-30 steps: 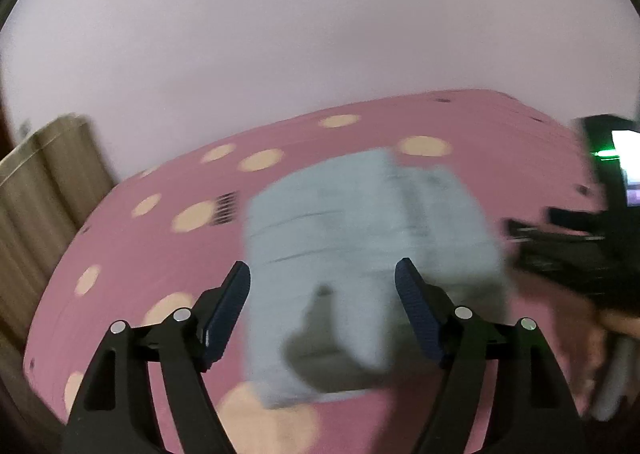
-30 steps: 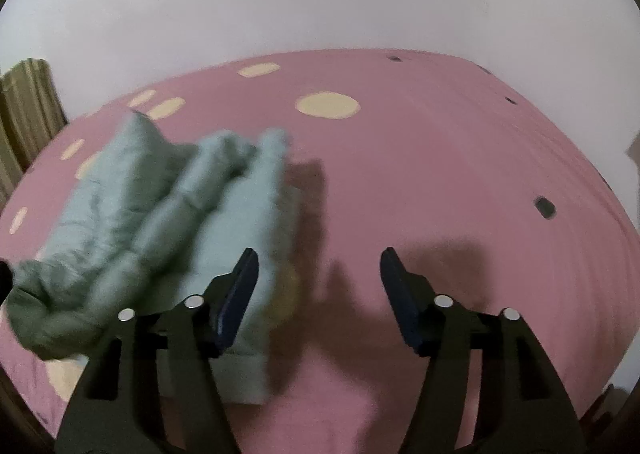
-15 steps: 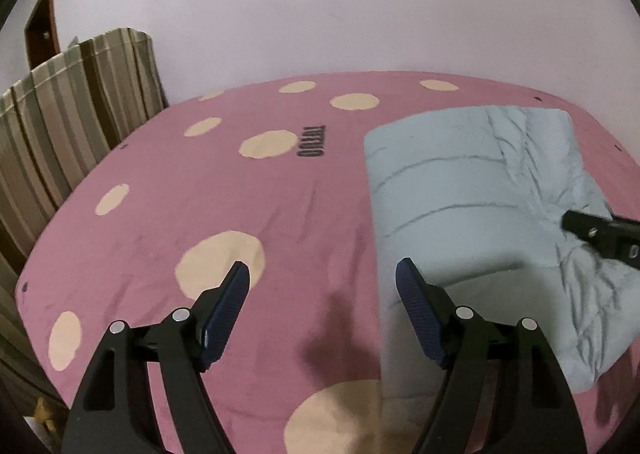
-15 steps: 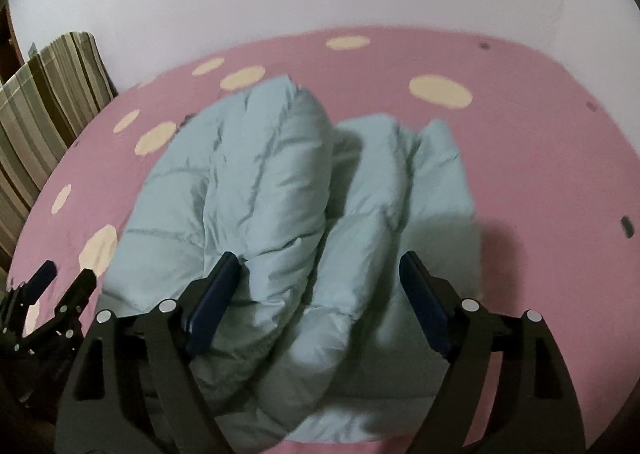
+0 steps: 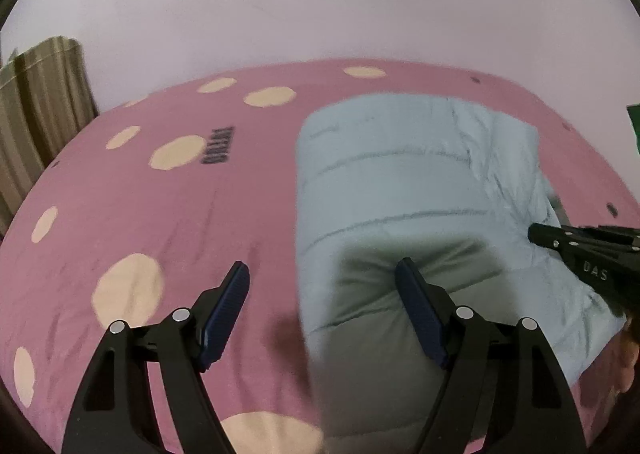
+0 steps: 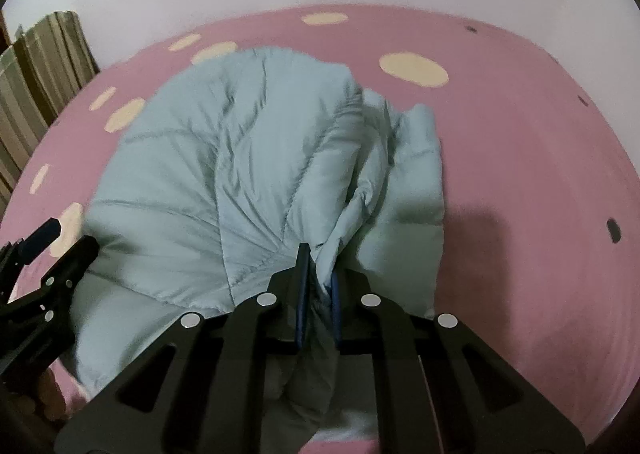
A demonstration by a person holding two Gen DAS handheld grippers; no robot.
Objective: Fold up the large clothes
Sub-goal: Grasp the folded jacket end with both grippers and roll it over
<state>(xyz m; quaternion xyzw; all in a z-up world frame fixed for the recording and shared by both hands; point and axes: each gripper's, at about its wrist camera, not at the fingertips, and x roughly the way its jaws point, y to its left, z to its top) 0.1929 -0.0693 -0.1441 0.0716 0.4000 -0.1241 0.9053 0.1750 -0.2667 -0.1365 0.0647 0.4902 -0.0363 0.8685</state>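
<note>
Fingers (image 5: 240,308) of the left gripper (image 5: 322,308) stand wide apart with nothing clamped, above the left edge of a pale blue puffer jacket (image 5: 404,181); one blue pad hangs over the pink dotted bedsheet (image 5: 132,213), the other over the quilted fabric. At the right edge, the right gripper (image 5: 538,234) reaches the jacket's crumpled side. Striped curtain (image 5: 36,113) at far left.

Right wrist view: right gripper (image 6: 319,266) jaws, having just closed, pinch a bunched fold of the jacket (image 6: 248,157), which lies heaped on the bedsheet (image 6: 520,133). Left gripper (image 6: 66,238) visible at the left, apart.
</note>
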